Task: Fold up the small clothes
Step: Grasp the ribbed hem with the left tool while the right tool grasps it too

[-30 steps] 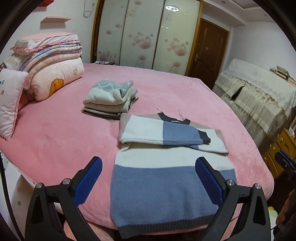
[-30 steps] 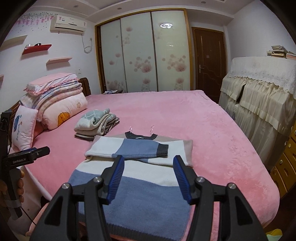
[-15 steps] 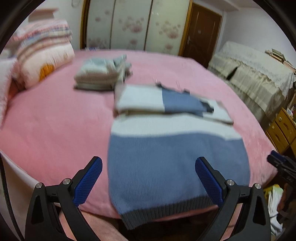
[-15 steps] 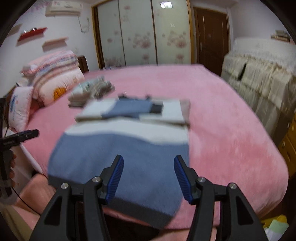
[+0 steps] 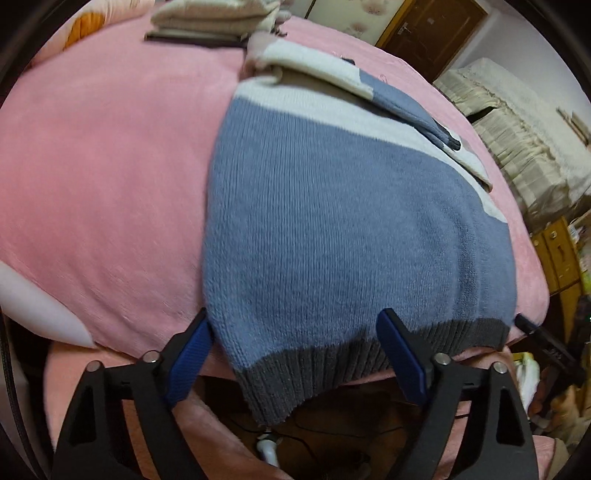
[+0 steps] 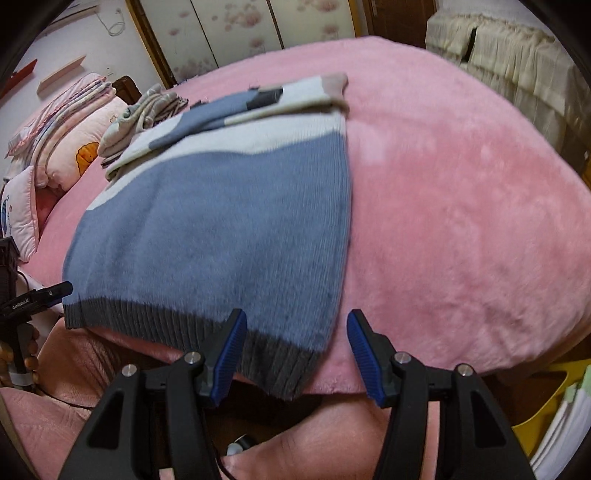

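A blue and white knit sweater (image 5: 332, 221) (image 6: 221, 206) lies flat on the pink bed (image 5: 103, 177), its sleeves folded across the chest and its grey hem (image 5: 332, 362) hanging over the near edge. My left gripper (image 5: 293, 321) straddles the hem's left corner. Its jaws are closing, with the knit between them and the pads clear of it. My right gripper (image 6: 295, 315) stands open around the hem's right corner (image 6: 288, 369), neither pad pressing on it. Each gripper shows at the edge of the other's view.
A stack of folded clothes (image 5: 218, 18) (image 6: 147, 110) sits beyond the sweater. Pillows and quilts (image 6: 70, 129) pile up at the far left. A cloth-covered cabinet (image 6: 517, 77) and wooden drawers (image 5: 557, 254) stand right of the bed.
Both grippers have sunk and tipped downward, from over the sweater to its hem at the near bed edge. The left jaws stand narrower than before.
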Demonstrator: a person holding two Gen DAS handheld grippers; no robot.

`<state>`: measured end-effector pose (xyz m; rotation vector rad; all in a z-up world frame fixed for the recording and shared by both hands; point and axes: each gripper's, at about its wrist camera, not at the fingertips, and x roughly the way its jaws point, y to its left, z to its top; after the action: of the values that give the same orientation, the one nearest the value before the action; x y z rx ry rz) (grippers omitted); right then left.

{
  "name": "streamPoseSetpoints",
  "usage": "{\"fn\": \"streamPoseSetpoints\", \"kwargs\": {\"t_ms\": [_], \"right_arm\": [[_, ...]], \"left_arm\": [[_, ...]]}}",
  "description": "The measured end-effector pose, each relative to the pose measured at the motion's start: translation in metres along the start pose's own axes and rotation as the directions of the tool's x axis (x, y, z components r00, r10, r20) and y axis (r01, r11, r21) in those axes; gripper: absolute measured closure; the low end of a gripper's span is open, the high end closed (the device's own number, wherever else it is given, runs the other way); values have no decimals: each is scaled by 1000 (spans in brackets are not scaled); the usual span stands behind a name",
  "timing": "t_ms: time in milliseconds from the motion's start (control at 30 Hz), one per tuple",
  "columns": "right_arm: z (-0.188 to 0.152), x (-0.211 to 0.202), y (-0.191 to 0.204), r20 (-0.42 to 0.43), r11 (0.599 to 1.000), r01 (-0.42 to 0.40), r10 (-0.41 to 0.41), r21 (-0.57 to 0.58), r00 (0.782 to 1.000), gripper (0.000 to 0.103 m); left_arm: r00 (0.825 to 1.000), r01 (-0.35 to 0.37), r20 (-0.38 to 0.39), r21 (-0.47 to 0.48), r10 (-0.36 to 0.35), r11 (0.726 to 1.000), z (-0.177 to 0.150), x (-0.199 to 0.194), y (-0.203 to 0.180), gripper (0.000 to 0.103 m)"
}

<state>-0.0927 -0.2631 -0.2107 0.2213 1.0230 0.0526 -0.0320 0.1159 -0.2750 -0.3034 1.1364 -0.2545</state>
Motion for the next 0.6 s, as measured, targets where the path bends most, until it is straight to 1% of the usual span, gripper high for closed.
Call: {"fn": "streamPoseSetpoints", "kwargs": {"t_ms": [100, 167, 233, 267, 333, 433, 533, 567, 600], "right_arm": [[-5, 10, -3, -41, 1000, -8, 8, 10, 999, 47], [-8, 15, -6, -68, 999, -26, 28, 29, 997, 49], [-9, 18, -9, -78, 998, -45, 49, 47, 996, 50], [-9, 19, -10, -80, 997, -54, 58, 53, 995, 50], [-10, 21, -11, -86, 996, -67, 72, 62, 994, 50], [-10, 22, -10, -93, 995, -78, 83, 57, 992, 51], [-8, 23, -8, -98, 995, -83, 88, 52, 991, 51], [-8, 23, -8, -99, 995, -84, 88, 50, 991, 52], [-8, 24, -8, -104, 995, -90, 94, 48, 990, 57]], "left_arm": [[999, 39, -4, -45, -39, 998, -4, 5, 10, 23], [998, 66, 2, -73, -66, 995, -6, 7, 17, 26], [995, 97, 3, -103, -97, 990, -8, 8, 24, 33], [994, 107, 1, -112, -107, 988, -9, 8, 27, 35], [992, 125, -8, -120, -127, 985, -11, 9, 28, 42], [987, 152, -33, -114, -156, 982, -15, 12, 25, 44], [985, 161, -47, -113, -167, 981, -18, 15, 23, 44], [985, 162, -48, -114, -168, 980, -18, 14, 21, 44], [984, 165, -50, -116, -172, 979, -19, 15, 22, 44]]}}
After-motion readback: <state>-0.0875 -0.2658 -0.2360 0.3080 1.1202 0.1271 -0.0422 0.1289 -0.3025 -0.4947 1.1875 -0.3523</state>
